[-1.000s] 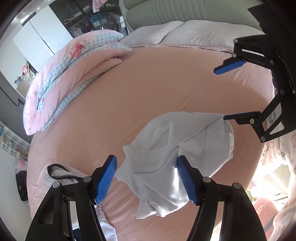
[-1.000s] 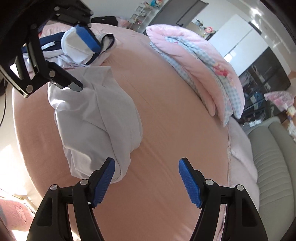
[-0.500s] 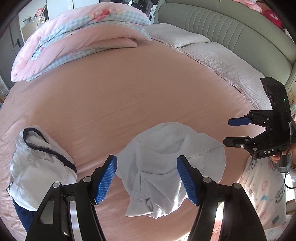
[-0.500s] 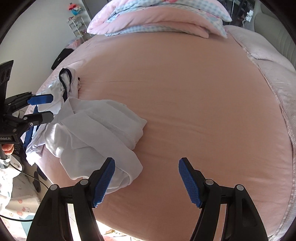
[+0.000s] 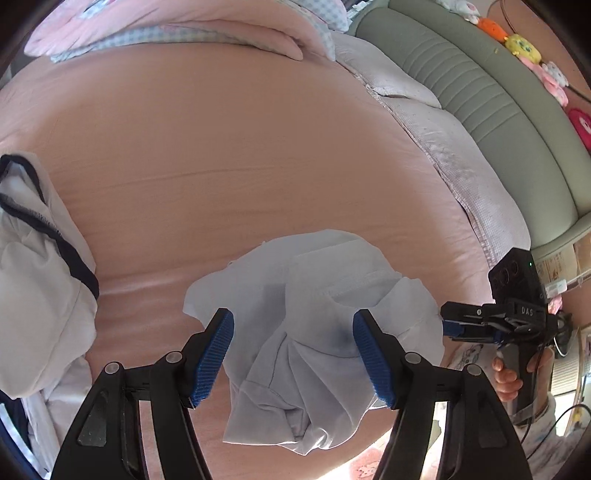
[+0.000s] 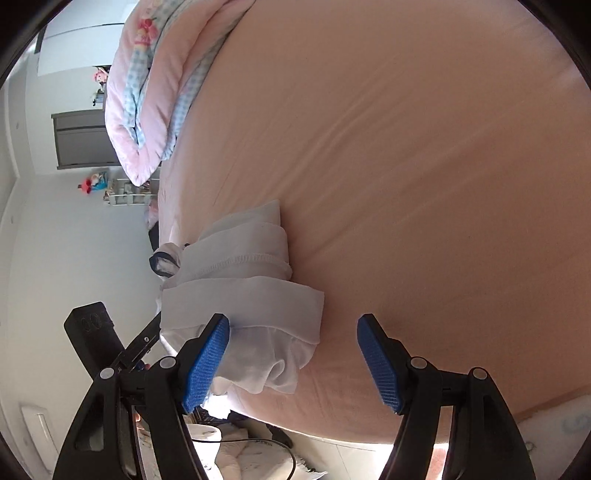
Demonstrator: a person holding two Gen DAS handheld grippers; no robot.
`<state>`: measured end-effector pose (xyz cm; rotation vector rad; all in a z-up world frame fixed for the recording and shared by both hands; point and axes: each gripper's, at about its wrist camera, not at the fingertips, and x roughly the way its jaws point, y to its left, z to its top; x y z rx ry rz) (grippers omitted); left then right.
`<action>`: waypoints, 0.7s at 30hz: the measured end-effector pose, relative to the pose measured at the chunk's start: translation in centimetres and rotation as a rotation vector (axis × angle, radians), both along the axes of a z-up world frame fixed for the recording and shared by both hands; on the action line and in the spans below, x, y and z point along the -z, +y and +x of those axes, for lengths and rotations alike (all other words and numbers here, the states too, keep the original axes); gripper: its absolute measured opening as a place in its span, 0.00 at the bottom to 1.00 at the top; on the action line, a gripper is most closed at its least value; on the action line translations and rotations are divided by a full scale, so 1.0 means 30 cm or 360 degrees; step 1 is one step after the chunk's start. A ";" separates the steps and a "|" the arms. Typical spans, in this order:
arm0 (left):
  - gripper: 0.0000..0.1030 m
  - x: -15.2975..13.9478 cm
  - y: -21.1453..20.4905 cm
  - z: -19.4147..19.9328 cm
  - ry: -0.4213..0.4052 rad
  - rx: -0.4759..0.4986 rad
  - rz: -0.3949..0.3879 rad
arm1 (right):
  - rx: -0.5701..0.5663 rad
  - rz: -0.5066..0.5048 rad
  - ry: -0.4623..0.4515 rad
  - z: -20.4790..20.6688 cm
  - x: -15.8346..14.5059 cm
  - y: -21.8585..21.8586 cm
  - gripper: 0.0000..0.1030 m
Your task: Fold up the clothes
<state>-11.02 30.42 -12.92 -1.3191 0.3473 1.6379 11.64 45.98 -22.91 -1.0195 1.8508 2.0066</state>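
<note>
- Pink bed (image 5: 258, 147) carries everything.
- Crumpled white garment (image 5: 314, 332) lies bunched near the bed's front edge.
- Left gripper (image 5: 291, 354) hovers over it, jaws spread, grasping nothing.
- Right gripper (image 6: 293, 363) sits beside the garment, likewise released.

Your bed (image 5: 229, 147), covered in a pink sheet, carries a crumpled white garment (image 5: 317, 317) near its front edge, a white navy-trimmed garment (image 5: 40, 295) at the left, a folded pink quilt (image 5: 177, 26) and pale pillows (image 5: 436, 140) at the back.
</note>
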 end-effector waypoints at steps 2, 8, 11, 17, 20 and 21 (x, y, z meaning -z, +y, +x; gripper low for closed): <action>0.63 0.011 -0.020 -0.016 -0.0055 -0.0054 0.0022 | -0.0011 0.0033 0.0003 -0.007 -0.004 -0.016 0.69; 0.63 0.016 -0.079 -0.023 -0.0117 -0.0143 0.0089 | 0.0073 -0.0050 0.0092 -0.004 0.007 -0.046 0.70; 0.63 0.034 -0.100 -0.027 -0.0191 -0.0185 0.0140 | 0.0137 -0.0117 0.0116 0.000 0.032 -0.058 0.74; 0.66 0.068 -0.143 -0.035 -0.0340 -0.0268 0.0240 | 0.0183 -0.0279 0.0258 -0.034 0.073 -0.074 0.77; 0.76 0.083 -0.168 -0.039 -0.0417 -0.0305 0.0301 | 0.0208 -0.0293 0.0304 -0.060 0.084 -0.074 0.78; 0.81 0.081 -0.181 -0.040 -0.0448 -0.0307 0.0344 | 0.0212 -0.0298 0.0324 -0.071 0.087 -0.075 0.78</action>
